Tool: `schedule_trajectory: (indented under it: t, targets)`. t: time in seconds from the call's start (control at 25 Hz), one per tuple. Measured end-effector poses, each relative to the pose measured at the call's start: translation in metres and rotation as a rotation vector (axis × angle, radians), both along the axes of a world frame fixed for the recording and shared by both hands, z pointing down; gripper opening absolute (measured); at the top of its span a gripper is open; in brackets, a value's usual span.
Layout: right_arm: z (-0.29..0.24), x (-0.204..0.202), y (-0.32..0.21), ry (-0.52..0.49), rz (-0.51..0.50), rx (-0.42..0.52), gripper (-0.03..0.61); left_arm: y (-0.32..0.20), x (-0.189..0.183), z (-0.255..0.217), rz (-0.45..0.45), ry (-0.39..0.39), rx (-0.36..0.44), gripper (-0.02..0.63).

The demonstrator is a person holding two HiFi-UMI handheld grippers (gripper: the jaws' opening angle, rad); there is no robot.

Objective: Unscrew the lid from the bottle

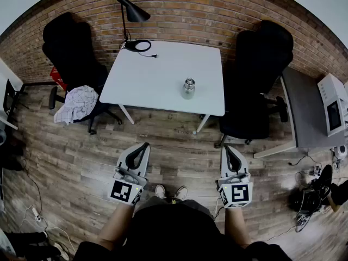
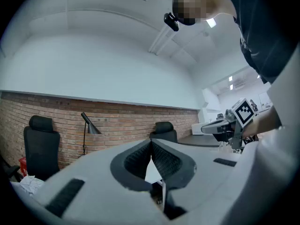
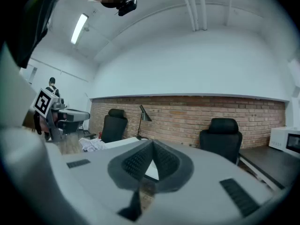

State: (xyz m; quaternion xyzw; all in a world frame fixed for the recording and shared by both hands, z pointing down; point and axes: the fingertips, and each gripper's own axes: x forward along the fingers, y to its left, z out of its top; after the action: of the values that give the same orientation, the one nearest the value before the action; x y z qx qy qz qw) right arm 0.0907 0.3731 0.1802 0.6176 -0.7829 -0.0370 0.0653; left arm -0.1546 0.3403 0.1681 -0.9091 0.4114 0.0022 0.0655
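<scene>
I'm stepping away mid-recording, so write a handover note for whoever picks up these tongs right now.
Left tongs: shut, empty, held level over the wooden floor.
Right tongs: shut, empty, level alongside.
Bottle: upright on the white table, lid on, well ahead of both tongs.
Done: nothing yet.
Left: step up, grip the bottle, unscrew the lid.

No words, numbers or brand names can be read in any view. Black-and-white square code patterns are printed on the marker cube point(image 1: 124, 191) of the left gripper point(image 1: 144, 145) and on the matching cube point(image 1: 237, 193) of the right gripper point(image 1: 226, 148); no characters are contained in them. The bottle point(image 1: 188, 88) is seen too small for any label to be made out.
</scene>
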Motion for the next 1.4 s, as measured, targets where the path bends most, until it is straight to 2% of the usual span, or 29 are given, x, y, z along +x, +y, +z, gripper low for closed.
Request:
schedule_trajectory:
  t: [0.24, 0.44, 0.6, 0.88, 1.16, 1.28, 1.4]
  targets:
    - [0.005, 0.008, -0.001, -0.004, -0.01, -0.011, 0.012, -0.002, 0.011, 0.001, 0.003, -0.004, 0.003, 0.023]
    - [0.009, 0.018, -0.004, -0.079, -0.059, -0.021, 0.014, -0.003, 0.022, 0.001, -0.005, -0.019, 0.006, 0.023]
    - [0.02, 0.024, -0.008, -0.058, -0.071, -0.026, 0.014, -0.003, 0.024, 0.006, -0.023, -0.033, 0.011, 0.023]
    - [0.04, 0.017, -0.013, -0.046, -0.105, -0.08, 0.014, -0.013, 0.025, 0.024, -0.031, -0.03, -0.03, 0.023]
    - [0.053, 0.021, -0.056, -0.031, -0.078, -0.118, 0.014, -0.068, 0.036, 0.046, 0.014, -0.015, -0.071, 0.023]
    - [0.049, 0.022, -0.089, -0.016, -0.073, -0.128, 0.014, -0.105, 0.04, 0.043, 0.026, 0.0, -0.059, 0.023]
    - [0.039, 0.015, -0.13, 0.006, -0.077, -0.131, 0.014, -0.146, 0.037, 0.042, 0.031, 0.024, -0.081, 0.023]
